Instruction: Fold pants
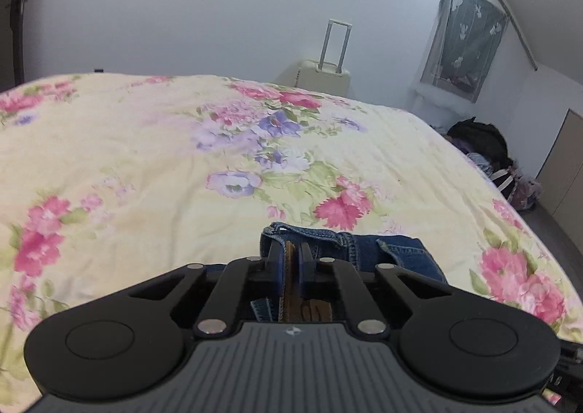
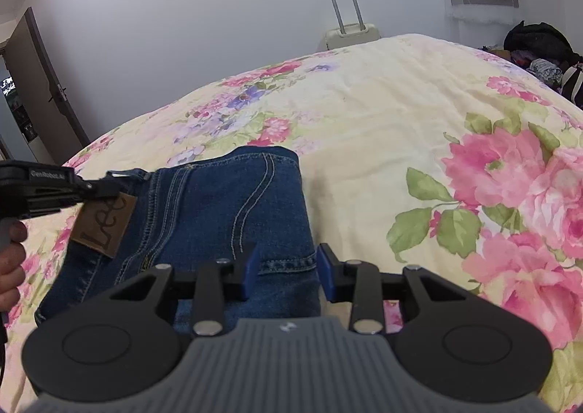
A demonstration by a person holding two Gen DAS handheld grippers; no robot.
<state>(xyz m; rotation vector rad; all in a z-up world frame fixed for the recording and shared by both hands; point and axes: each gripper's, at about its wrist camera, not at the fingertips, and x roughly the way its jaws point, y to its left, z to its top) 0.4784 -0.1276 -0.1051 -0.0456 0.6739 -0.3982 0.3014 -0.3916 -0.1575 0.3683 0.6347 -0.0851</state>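
1. Pants (image 2: 218, 216), a pair of blue jeans, lie on the near left part of a bed (image 2: 382, 114) covered with a cream flowered spread, with the waistband and its brown leather label (image 2: 104, 227) toward the left.

2. In the right wrist view the jeans look already doubled lengthwise: one back pocket with its curved stitching faces up, and the right edge is a straight fold line. How the legs lie cannot be told, since they run out of view below the tool.

3. The left gripper (image 1: 290, 262) has its fingers pressed together on the waistband, pinching the denim and the brown label between the blue pads. From the right wrist view the same tool reaches in from the left, with a person's hand (image 2: 12, 260) on its handle.

4. The right gripper (image 2: 288, 265) has its fingers partly spread over the near right edge of the jeans. Denim sits between the pads, but they do not appear to press on it yet.

5. Judged from this, the task is in its middle: the lengthwise fold looks done, one grip on the waist end is set, and the second grip is not yet made.

6. What seems left is to close the right fingers on the cloth, then bring one end over the other and smooth the bundle.

7. Far behind the bed a pale suitcase (image 2: 349, 30) stands by the wall, well clear of the work.
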